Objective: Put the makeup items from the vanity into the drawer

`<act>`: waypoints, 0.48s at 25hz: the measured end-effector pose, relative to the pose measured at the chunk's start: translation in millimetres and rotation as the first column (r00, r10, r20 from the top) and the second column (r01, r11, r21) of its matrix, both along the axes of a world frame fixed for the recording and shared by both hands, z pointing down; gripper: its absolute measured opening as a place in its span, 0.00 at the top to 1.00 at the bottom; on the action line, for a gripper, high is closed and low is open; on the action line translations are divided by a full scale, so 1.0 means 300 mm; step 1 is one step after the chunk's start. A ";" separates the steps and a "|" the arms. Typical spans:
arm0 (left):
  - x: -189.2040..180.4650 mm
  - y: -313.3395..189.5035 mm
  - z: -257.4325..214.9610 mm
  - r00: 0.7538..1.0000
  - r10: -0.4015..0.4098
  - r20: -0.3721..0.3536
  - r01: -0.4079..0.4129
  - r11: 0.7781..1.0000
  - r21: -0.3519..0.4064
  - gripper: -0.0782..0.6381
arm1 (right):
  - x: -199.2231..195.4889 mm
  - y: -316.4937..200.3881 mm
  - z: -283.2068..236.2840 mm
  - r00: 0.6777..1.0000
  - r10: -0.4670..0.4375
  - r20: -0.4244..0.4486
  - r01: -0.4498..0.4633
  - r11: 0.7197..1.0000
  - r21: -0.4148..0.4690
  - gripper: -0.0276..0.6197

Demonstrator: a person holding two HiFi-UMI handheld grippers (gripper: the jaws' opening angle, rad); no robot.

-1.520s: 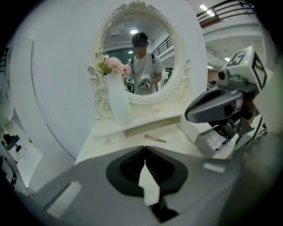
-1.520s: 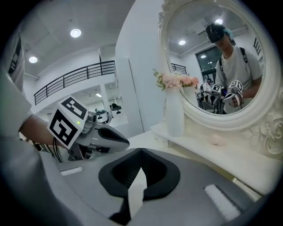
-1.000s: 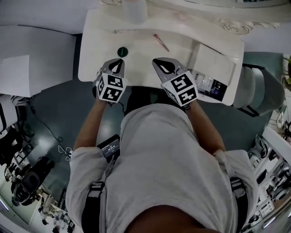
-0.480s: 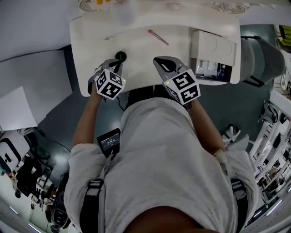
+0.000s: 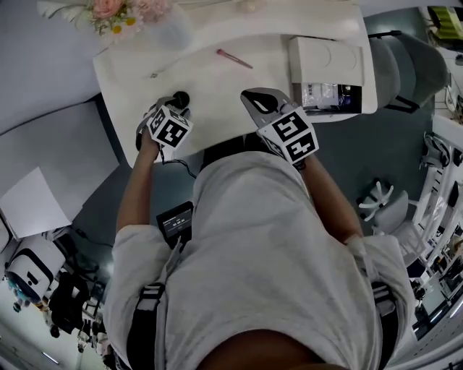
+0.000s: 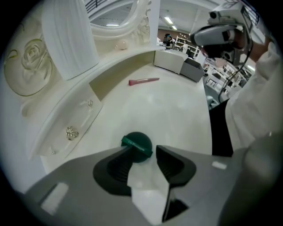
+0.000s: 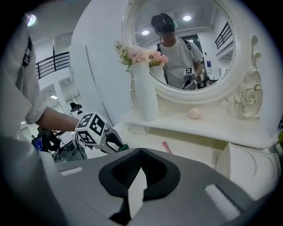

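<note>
A white vanity top (image 5: 210,90) was seen at upper centre, above a grey floor (image 5: 94,191). The left gripper (image 6: 142,150), its jaws just opened, was spread with a green pot (image 6: 136,142) at the jaw tips. The right gripper (image 7: 140,155) was pressed together, empty. A drawer (image 5: 329,96) was open at upper right.

In the left gripper view the left gripper (image 6: 148,155), whose jaws have just been opening, hides the lower half of the round green container (image 6: 136,141) between their tips. The print on the container's band is too small to read. In the head view the open drawer's (image 5: 334,110) contents are too small to name, and the top edge cuts off the flowers (image 5: 119,11).
</note>
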State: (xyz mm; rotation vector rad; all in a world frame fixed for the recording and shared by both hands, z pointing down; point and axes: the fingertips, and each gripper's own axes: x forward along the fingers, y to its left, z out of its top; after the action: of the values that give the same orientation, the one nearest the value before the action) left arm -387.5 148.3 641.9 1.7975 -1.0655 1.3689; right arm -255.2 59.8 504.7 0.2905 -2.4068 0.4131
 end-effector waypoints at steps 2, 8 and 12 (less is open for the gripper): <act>-0.008 -0.011 0.006 0.999 -0.035 -0.004 0.035 0.999 0.007 0.66 | 0.019 -0.017 0.001 1.000 0.013 -0.004 -0.013 1.000 0.003 0.96; -0.018 -0.025 0.006 0.997 -0.077 0.004 0.077 0.997 0.013 0.71 | 0.064 -0.043 0.001 0.998 0.059 -0.004 -0.059 0.998 0.003 0.96; 0.001 -0.041 -0.006 0.995 -0.101 -0.017 0.102 0.994 0.048 0.87 | 0.096 -0.045 0.013 0.998 0.065 -0.013 -0.064 0.998 0.003 0.96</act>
State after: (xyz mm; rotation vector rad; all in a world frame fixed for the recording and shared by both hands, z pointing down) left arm -387.2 136.0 640.0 1.7602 -1.1756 1.2782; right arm -226.5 46.3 508.6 0.3718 -2.3900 0.4358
